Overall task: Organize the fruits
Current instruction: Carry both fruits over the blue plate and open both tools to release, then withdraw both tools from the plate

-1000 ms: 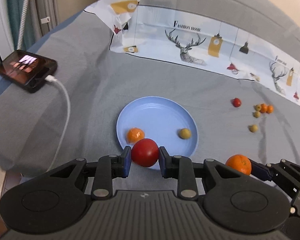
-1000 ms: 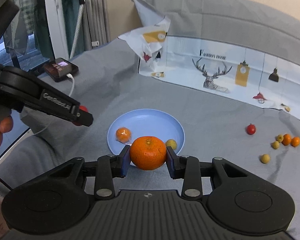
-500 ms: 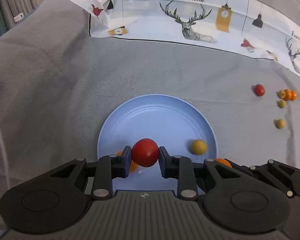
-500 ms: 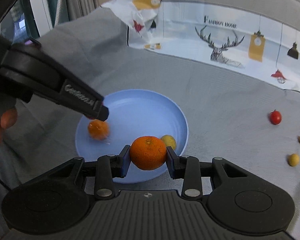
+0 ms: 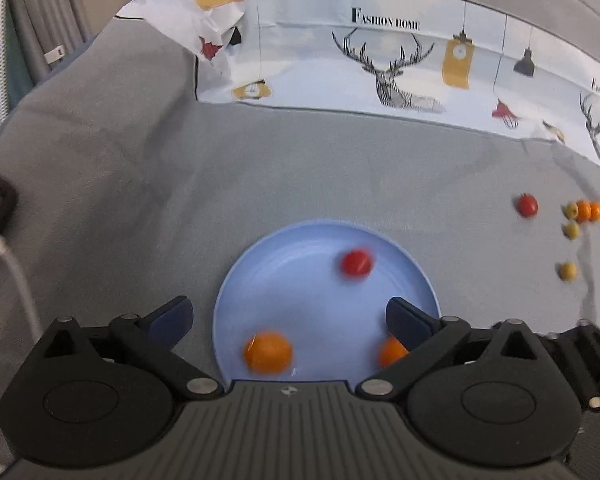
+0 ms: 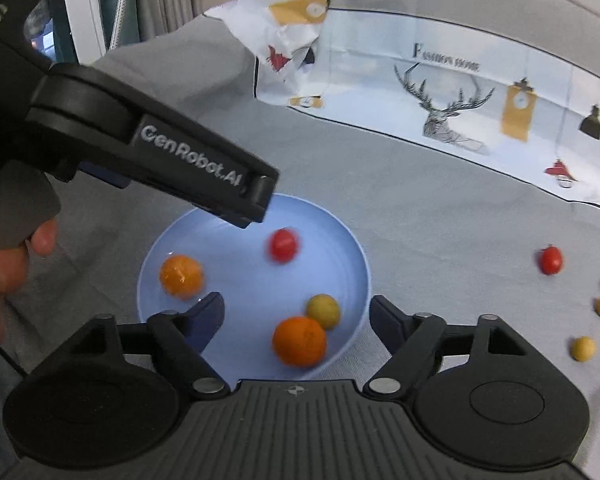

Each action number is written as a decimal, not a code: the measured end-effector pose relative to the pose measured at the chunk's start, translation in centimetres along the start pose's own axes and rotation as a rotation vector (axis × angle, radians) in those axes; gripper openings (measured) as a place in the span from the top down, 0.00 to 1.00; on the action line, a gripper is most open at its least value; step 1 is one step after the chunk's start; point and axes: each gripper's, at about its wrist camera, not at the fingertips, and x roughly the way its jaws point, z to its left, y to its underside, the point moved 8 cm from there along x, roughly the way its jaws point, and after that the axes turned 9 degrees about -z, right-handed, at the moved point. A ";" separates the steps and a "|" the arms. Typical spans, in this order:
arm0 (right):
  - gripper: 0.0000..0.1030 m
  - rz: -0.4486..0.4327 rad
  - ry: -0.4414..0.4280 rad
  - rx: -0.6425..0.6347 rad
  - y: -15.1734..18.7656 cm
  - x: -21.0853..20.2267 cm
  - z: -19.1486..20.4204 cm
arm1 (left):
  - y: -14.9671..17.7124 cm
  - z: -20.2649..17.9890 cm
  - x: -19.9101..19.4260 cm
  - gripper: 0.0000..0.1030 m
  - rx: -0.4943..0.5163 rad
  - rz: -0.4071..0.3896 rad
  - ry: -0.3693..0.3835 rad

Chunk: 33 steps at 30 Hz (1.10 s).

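Observation:
A light blue plate point(image 5: 400, 252) point(image 6: 352, 256) lies on the grey cloth. On it are a red tomato point(image 5: 356, 263) point(image 6: 283, 244), blurred with motion, a small orange point(image 5: 268, 351) point(image 6: 181, 275), a mandarin point(image 6: 299, 341) point(image 5: 392, 351) and a yellow-green fruit point(image 6: 323, 311). My left gripper point(image 5: 290, 316) is open and empty above the plate's near side; it also shows in the right wrist view point(image 6: 256, 200). My right gripper point(image 6: 296, 316) is open and empty over the plate's near edge.
Loose on the cloth to the right lie a red tomato point(image 5: 526, 205) point(image 6: 549, 260) and several small yellow and orange fruits point(image 5: 583, 211) point(image 6: 582, 348). A printed deer sheet point(image 5: 396, 68) lies at the back. A phone on a white cable point(image 5: 16, 280) is at the left.
Both grippers have opened. The red tomato has left the left gripper and rolls on the plate. The mandarin has left the right gripper and lies on the plate.

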 end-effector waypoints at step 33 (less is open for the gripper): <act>0.03 -0.277 0.126 -0.119 1.2 -22.8 4.4 | 9.0 0.8 -20.1 0.00 -0.045 -0.137 -0.061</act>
